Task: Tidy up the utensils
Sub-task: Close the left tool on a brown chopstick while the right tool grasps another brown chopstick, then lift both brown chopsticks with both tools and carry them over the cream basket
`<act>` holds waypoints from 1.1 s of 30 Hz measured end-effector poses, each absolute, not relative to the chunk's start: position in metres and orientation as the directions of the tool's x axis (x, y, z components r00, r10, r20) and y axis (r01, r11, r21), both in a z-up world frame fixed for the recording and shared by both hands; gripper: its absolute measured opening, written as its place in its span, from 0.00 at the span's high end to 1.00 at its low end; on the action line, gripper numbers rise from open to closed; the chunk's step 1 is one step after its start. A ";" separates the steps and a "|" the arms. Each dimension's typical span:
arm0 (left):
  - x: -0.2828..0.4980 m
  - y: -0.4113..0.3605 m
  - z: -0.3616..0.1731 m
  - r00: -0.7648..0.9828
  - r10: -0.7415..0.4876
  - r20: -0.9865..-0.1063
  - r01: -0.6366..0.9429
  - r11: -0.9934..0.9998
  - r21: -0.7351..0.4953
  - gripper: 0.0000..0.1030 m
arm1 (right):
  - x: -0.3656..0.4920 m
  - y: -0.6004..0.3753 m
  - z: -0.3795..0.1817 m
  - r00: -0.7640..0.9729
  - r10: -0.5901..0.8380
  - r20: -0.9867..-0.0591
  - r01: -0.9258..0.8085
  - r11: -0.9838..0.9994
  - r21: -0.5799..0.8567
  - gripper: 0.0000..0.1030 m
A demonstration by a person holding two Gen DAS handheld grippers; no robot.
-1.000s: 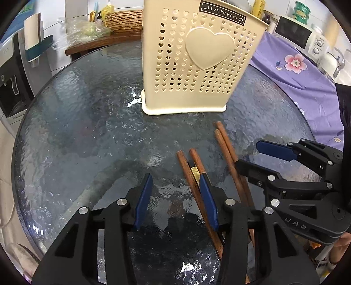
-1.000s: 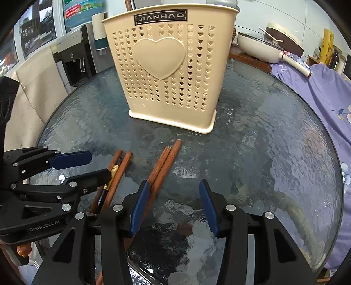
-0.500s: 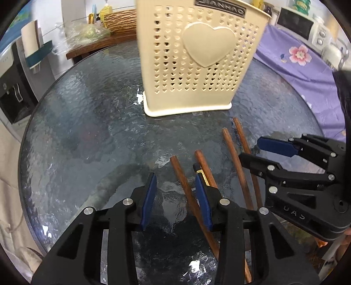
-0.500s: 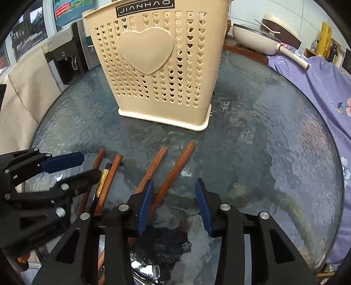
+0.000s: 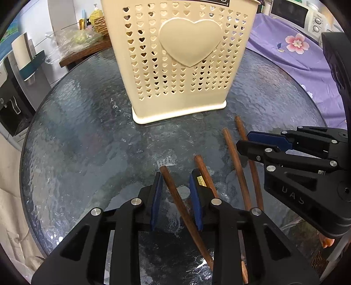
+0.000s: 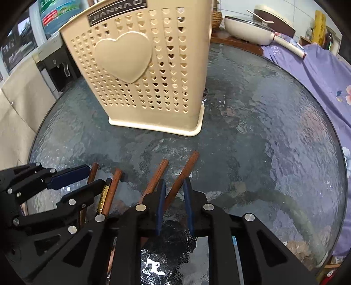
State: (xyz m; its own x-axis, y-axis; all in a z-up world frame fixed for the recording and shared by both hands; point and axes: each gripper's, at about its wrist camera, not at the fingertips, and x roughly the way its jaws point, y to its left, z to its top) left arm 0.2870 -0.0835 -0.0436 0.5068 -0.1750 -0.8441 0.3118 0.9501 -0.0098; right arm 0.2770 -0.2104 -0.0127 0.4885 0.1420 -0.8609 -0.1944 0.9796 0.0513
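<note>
Wooden chopsticks (image 5: pixel 175 197) (image 6: pixel 177 182) straddled by left tool (image 5: pixel 176 201), right tool (image 6: pixel 174 206).

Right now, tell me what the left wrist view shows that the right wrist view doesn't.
Only the left wrist view shows the microwave and a yellow soap bottle. Only the right wrist view shows the cream frying pan and the holder's JIANHAO label in full. Both show the cream heart-pattern utensil holder, four brown chopsticks on the glass table, and the left gripper and right gripper, each straddling one chopstick.
</note>
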 end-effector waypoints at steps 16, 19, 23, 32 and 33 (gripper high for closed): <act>0.294 -0.099 -0.044 0.503 -0.227 -0.834 0.314 0.947 -0.068 0.89 | 0.298 -0.233 -0.015 0.507 0.168 -0.845 -0.070 0.986 0.154 0.93; 0.297 -0.098 -0.044 0.498 -0.250 -0.830 0.304 0.947 -0.103 0.90 | 0.299 -0.239 -0.015 0.514 0.174 -0.840 -0.058 0.984 0.168 0.93; 0.301 -0.095 -0.043 0.497 -0.276 -0.823 0.297 0.945 -0.137 0.91 | 0.304 -0.247 -0.016 0.515 0.197 -0.834 -0.060 0.979 0.194 0.94; 0.300 -0.084 -0.016 0.549 -0.327 -0.769 0.293 0.937 -0.190 0.92 | 0.300 -0.257 -0.002 0.571 0.237 -0.786 -0.097 0.970 0.222 0.94; 0.299 -0.082 -0.011 0.559 -0.336 -0.758 0.294 0.935 -0.198 0.92 | 0.298 -0.256 0.000 0.578 0.238 -0.780 -0.100 0.970 0.222 0.94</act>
